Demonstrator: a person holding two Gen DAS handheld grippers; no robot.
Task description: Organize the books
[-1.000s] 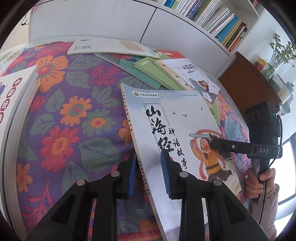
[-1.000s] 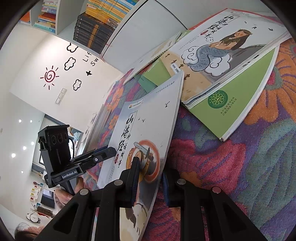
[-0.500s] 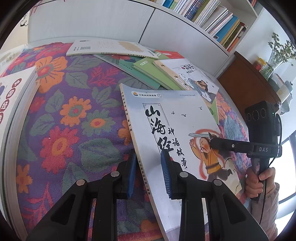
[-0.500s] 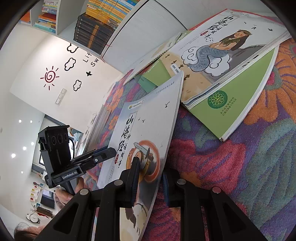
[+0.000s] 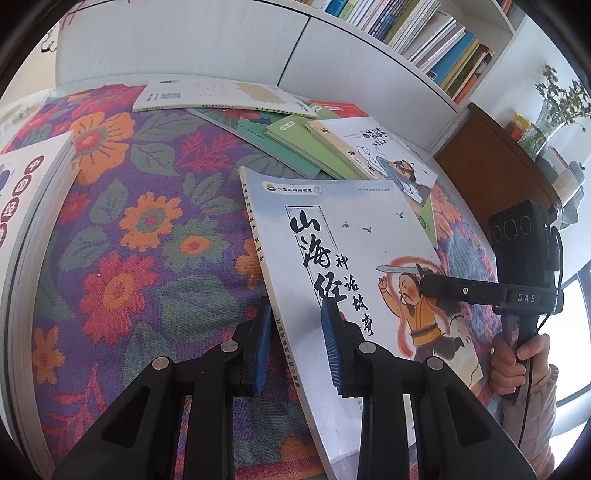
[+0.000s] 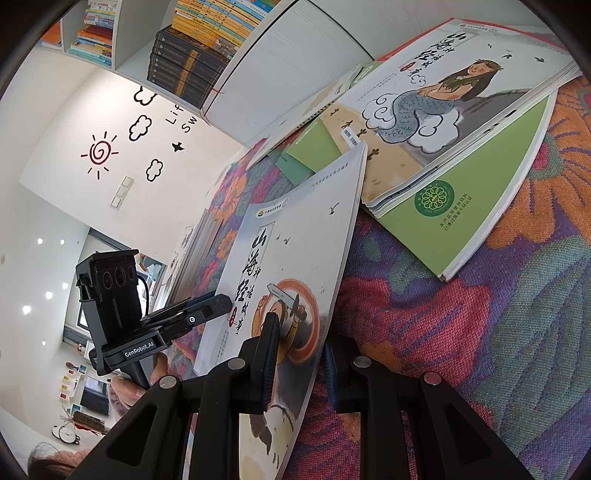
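A thin picture book with a pale cover, black Chinese title and a swordsman drawing is lifted off the floral tablecloth. My left gripper straddles its spine edge, jaws still apart with a gap to the cover. My right gripper is shut on the book's opposite edge; it also shows in the left wrist view. The left gripper shows in the right wrist view.
A fan of loose books lies at the far side; a mermaid-cover book rests on a green one. A thick book lies at left. A bookshelf and a wooden cabinet stand behind.
Almost nothing has moved; the book has shifted very slightly in the left wrist view, and both grippers keep their places on it.
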